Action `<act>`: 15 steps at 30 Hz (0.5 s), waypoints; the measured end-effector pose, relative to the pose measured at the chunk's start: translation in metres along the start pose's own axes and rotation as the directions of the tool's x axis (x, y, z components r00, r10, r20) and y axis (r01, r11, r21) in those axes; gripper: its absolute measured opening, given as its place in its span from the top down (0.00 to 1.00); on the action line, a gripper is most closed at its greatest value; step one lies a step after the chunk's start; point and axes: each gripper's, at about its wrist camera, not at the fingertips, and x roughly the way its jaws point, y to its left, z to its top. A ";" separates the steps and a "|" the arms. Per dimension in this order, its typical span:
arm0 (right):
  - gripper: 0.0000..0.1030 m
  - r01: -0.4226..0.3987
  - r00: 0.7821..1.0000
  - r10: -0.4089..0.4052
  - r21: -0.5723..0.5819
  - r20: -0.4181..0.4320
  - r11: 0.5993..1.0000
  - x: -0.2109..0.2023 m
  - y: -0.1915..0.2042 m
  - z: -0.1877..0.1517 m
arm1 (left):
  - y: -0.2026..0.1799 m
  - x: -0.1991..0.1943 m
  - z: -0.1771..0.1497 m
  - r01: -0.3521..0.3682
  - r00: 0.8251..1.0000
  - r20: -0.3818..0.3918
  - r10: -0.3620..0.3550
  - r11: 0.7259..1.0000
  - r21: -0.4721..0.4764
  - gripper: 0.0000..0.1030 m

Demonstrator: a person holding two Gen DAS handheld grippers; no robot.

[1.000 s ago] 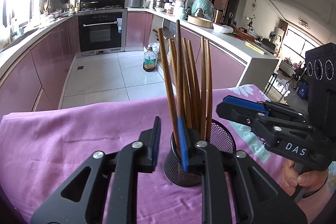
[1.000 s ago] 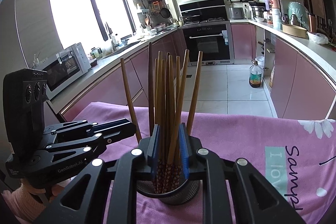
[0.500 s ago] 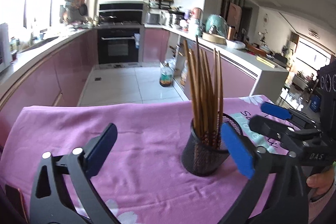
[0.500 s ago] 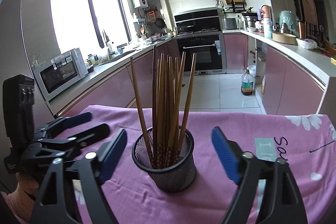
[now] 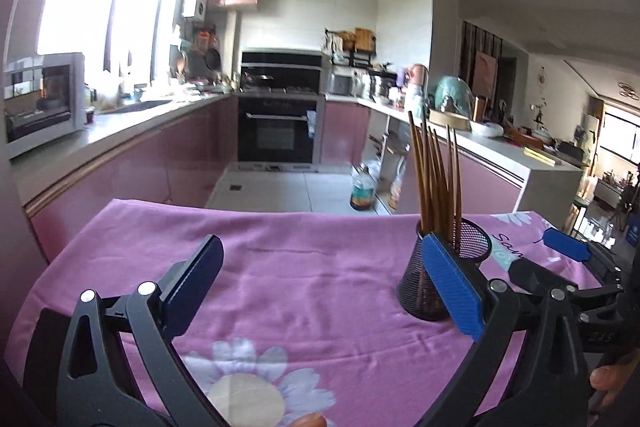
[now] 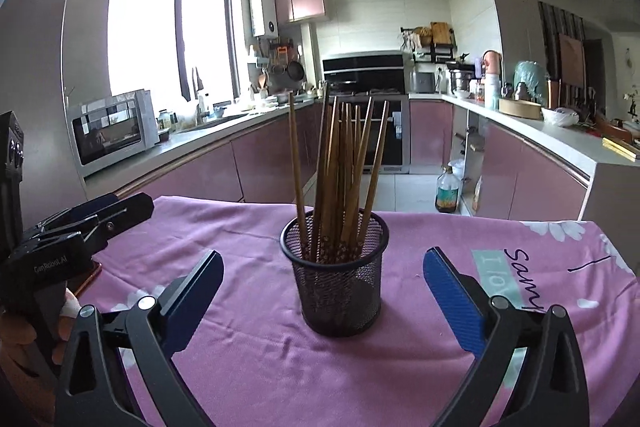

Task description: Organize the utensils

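A black mesh holder (image 6: pixel 337 287) stands upright on the purple cloth (image 6: pixel 256 347), with several brown chopsticks (image 6: pixel 344 163) upright in it. My right gripper (image 6: pixel 322 291) is open and empty, its blue pads wide on either side of the holder, in front of it. My left gripper (image 5: pixel 320 287) is open and empty; the holder (image 5: pixel 440 283) and chopsticks (image 5: pixel 436 179) sit just behind its right pad. The right gripper also shows at the far right of the left wrist view (image 5: pixel 560 259), and the left gripper at the far left of the right wrist view (image 6: pixel 80 227).
The table with the purple flowered cloth (image 5: pixel 280 267) fronts a kitchen with pink cabinets. A microwave (image 6: pixel 112 131) sits on the left counter, an oven (image 5: pixel 276 135) at the back, an oil bottle (image 6: pixel 446 191) on the floor.
Both grippers opened wide and drew back from the holder. The right one let go of the chopsticks it was shut on. The left one swung left.
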 end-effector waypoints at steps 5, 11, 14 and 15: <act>0.06 0.040 0.998 -0.039 -0.028 0.046 0.999 -0.012 0.017 -0.009 | 0.004 -0.018 -0.006 -0.018 0.999 0.033 0.018 1.000 -0.003 0.05; 0.06 0.066 0.994 -0.062 -0.044 0.090 0.997 -0.023 0.032 -0.014 | 0.005 -0.034 -0.009 -0.023 0.998 0.062 0.024 1.000 -0.009 0.05; 0.06 0.075 0.992 -0.070 -0.047 0.104 0.996 -0.026 0.037 -0.015 | 0.005 -0.041 -0.010 -0.029 0.997 0.075 0.030 0.999 -0.016 0.05; 0.06 0.078 0.991 -0.073 -0.043 0.110 0.996 -0.027 0.036 -0.015 | 0.006 -0.042 -0.011 -0.030 0.997 0.077 0.031 0.999 -0.018 0.05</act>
